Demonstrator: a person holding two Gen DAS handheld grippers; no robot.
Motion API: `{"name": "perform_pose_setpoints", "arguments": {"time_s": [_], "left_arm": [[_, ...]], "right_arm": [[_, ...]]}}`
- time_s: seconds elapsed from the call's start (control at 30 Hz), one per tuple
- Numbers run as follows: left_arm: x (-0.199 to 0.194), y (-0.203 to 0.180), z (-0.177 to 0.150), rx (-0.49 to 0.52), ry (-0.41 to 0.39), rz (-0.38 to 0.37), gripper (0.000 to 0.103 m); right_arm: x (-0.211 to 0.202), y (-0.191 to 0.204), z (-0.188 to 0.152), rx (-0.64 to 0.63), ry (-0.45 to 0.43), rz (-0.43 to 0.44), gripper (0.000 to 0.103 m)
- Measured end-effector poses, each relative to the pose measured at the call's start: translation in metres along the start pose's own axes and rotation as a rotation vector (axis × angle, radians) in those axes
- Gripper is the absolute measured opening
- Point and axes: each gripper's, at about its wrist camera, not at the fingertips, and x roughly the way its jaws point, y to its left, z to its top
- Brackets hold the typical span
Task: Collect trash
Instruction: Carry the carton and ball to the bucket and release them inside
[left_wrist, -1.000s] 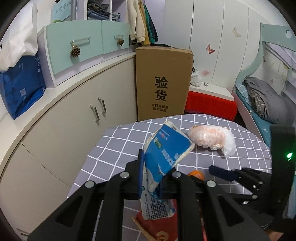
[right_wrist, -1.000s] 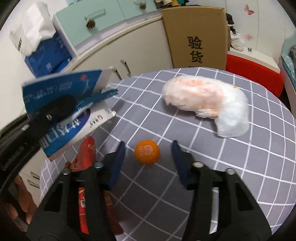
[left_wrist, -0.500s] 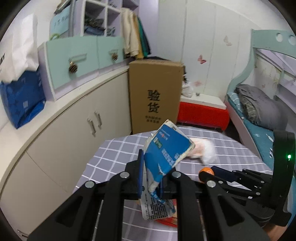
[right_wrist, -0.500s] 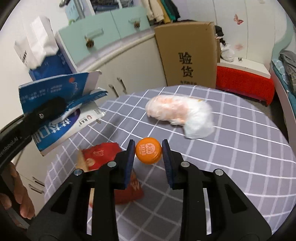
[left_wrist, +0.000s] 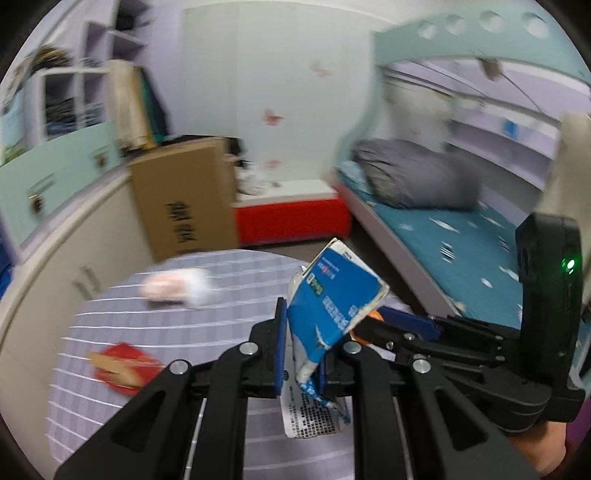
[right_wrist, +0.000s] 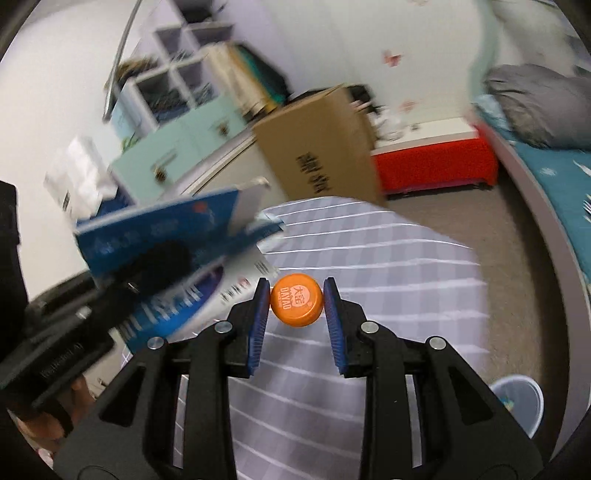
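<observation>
1. The left gripper (left_wrist: 301, 350) is clamped on a crumpled blue-and-white carton (left_wrist: 332, 306), held up above the near edge of the round table (left_wrist: 229, 325).
2. The right gripper (right_wrist: 297, 306) pinches an orange bottle cap (right_wrist: 297, 305) between its blue pads, clear above the table's checked cloth; its jaws have just been closing on that cap.
3. A pink-and-white plastic bag (left_wrist: 173, 288) lies on the table's far side.
4. A red wrapper (left_wrist: 123, 365) lies on the table's left side.
5. A pale blue bin (right_wrist: 517, 402) stands on the floor, right of the table.
</observation>
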Motion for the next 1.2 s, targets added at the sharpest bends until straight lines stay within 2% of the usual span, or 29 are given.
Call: {"name": "perform_pose_setpoints", "arguments": {"time_s": [0.07,0.3,0.47,0.67,0.93,0.97,1.0,1.03,1.1,1.2], "left_arm": [[0.008,-0.043,-0.005,0.043,0.024,-0.055,0.013],[0.045,-0.17,-0.036,0.172,0.142,-0.222,0.013],[0.09,-0.241,-0.072,0.253,0.252,-0.28,0.013],[0.153,-0.293,-0.115,0.284,0.403,-0.311,0.013],[0.228,-0.318,-0.155,0.299,0.557,-0.331,0.015],[0.239,-0.321,-0.161,0.296,0.57,-0.338,0.018],[0.248,-0.322,-0.165,0.296,0.587,-0.338,0.032],[0.254,-0.325,-0.167,0.295,0.599,-0.333,0.05],[0.264,-0.325,-0.173,0.286,0.622,-0.292,0.067],[0.271,-0.321,-0.177,0.272,0.635,-0.285,0.069]], "right_arm": [[-0.037,-0.034,-0.013,0.042,-0.046,-0.046,0.03],[-0.12,-0.135,-0.068,0.209,-0.13,-0.175,0.03],[-0.144,-0.2,-0.111,0.333,-0.13,-0.252,0.03],[-0.149,-0.264,-0.156,0.46,-0.108,-0.319,0.03],[-0.137,-0.318,-0.199,0.588,-0.076,-0.364,0.03],[-0.135,-0.321,-0.204,0.597,-0.072,-0.368,0.03],[-0.132,-0.325,-0.206,0.606,-0.067,-0.369,0.03],[-0.13,-0.329,-0.209,0.614,-0.061,-0.371,0.03],[-0.127,-0.334,-0.215,0.627,-0.056,-0.38,0.03],[-0.121,-0.34,-0.219,0.634,-0.042,-0.386,0.03]]}}
